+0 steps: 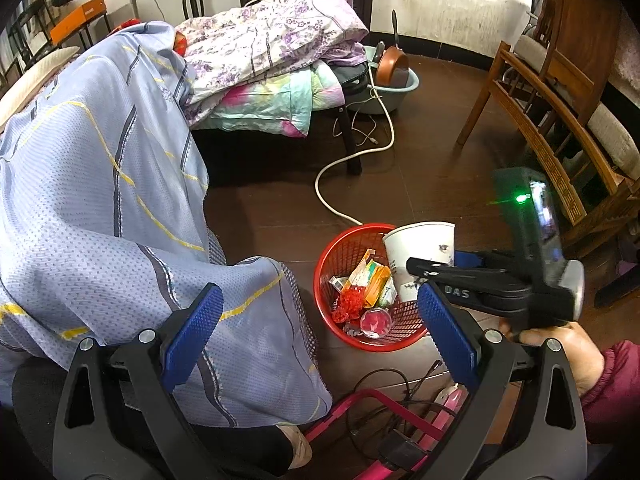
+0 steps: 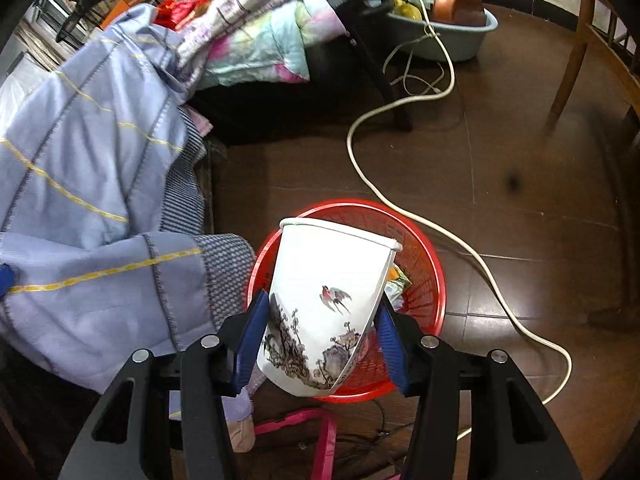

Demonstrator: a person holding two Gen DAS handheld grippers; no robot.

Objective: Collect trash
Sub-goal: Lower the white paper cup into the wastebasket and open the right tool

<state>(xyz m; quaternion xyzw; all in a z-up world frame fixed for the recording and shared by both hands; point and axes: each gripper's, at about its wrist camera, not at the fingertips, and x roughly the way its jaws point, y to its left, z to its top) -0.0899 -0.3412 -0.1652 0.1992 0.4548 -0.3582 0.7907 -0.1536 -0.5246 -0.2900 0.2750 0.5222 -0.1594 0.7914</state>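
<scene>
Now, what we see: we hold a paper cup (image 2: 326,304) over a red basket (image 2: 424,272) on the floor.
Right claw (image 2: 320,344): half-open and clamped on the cup's lower body, a blue pad (image 2: 252,340) pressed to each side; the cup leans with its mouth pointing away from the claw.
Left claw (image 1: 316,332): spread wide with nothing between its pads; a blue blanket (image 1: 100,200) lies under its left finger.
Basket: directly below and ahead of the right claw, already holding wrappers (image 1: 370,280) and small scraps.
Handling: we judge the cup light, thin-walled and easy to crush; its wall already looks bowed between the pads, so we grip gently at the stiffer base or rim.
Next: we judge that opening the right claw would drop the cup into the basket.
</scene>
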